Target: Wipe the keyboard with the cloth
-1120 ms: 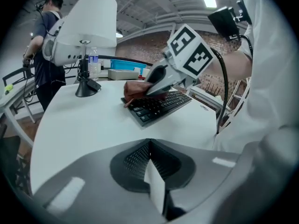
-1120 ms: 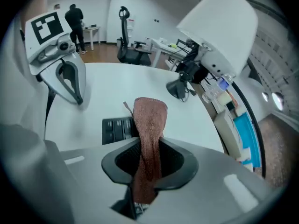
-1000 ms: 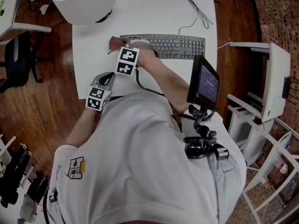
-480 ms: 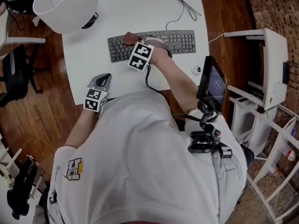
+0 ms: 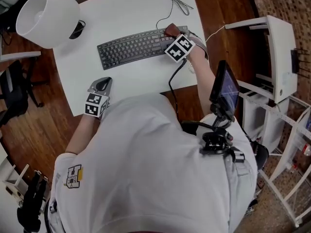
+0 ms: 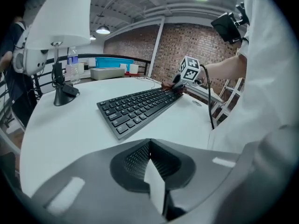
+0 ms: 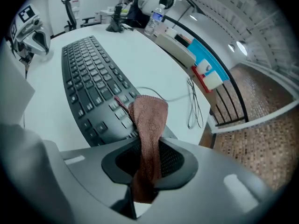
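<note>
Table [image 5: 141, 76]: white, with everything on it. The lamp [image 5: 46, 18] stands at the far left, well clear of the work.

Keyboard [image 5: 131, 46]: black, lying slightly skewed across the middle of the table. Its cable [image 5: 172, 4] runs off the back edge.

Right gripper [image 7: 145, 164]: at the keyboard's right end, pointing steeply down. The jaws are closed to a narrow gap and clamped on the cloth [image 7: 148, 120], so the grip looks solid.

Left gripper [image 5: 101, 85]: parked near the table's front-left edge, well apart from the keyboard. The jaws are together with nothing between them. It's idle.

Cloth: a brown folded strip sticking out past the jaws. Its free end lies on the keys at the right end, by the last columns. Only a narrow patch looks to be in contact.

Step, my read: mid-wipe, with the stroke at the right end of the keyboard. Nothing here shows how many rows are covered, so call progress partial.

Next move needs:
- Drag back toward the left end, with the cloth end kept down on the keys.
- Shift a row per pass, since the contact patch is narrow.
- Keep the clamp as is and don't open it.
- The keyboard isn't held and could slide or twist under the drag, so either keep pressure light or bring the left gripper over to pin the left end.
- Stay off the cable at the back.
</note>
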The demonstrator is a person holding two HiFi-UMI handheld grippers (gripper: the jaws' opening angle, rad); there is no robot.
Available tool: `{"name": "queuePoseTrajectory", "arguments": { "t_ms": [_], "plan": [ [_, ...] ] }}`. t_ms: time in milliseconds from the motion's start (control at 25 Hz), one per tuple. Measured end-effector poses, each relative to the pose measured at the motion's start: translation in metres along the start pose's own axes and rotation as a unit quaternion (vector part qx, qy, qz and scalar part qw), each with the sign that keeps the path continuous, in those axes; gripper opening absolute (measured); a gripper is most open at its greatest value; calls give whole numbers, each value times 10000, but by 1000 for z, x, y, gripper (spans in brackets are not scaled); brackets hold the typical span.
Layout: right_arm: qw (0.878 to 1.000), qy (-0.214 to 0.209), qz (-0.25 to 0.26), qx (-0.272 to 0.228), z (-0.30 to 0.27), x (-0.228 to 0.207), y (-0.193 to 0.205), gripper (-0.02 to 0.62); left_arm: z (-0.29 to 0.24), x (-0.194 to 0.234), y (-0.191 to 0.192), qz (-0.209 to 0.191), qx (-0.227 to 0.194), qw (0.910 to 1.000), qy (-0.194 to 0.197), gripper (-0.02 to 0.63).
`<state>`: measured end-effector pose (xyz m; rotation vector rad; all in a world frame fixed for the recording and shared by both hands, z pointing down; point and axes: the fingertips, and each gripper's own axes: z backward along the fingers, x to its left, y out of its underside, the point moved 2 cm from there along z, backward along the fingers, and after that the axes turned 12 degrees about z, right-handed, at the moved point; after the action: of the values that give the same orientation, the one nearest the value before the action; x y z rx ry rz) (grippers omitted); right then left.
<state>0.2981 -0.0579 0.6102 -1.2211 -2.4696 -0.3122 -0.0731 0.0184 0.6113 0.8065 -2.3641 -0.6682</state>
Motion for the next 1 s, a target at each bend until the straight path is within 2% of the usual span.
{"name": "queuePoseTrajectory", "arguments": {
  "t_ms": [120,200,320,440,560,680,840,1000],
  "plan": [
    [9991,55,-302,278,-5,-15,36,80,-1,-1,-4,-26,8,10000,-12,0],
    [9985,60,-400,360,-6,-19,47,80,-1,0,-5,-26,13,10000,-29,0],
    [9983,94,-375,432,-5,-19,46,80,0,3,-4,5,3,10000,-44,0],
    [9993,153,-202,281,9,-11,22,80,4,6,-2,52,-55,10000,-49,0],
    [9995,124,164,-220,33,14,-36,80,12,11,4,148,-119,9998,-74,0],
    [9931,-68,750,-898,56,59,-117,80,20,15,13,269,-210,9994,-101,0],
    [9710,-399,1667,-1668,81,131,-225,80,39,23,30,405,-256,9987,-192,0],
    [9536,-558,2284,-1878,82,178,-287,80,56,30,44,526,-267,9979,-277,0]
  ]
}}
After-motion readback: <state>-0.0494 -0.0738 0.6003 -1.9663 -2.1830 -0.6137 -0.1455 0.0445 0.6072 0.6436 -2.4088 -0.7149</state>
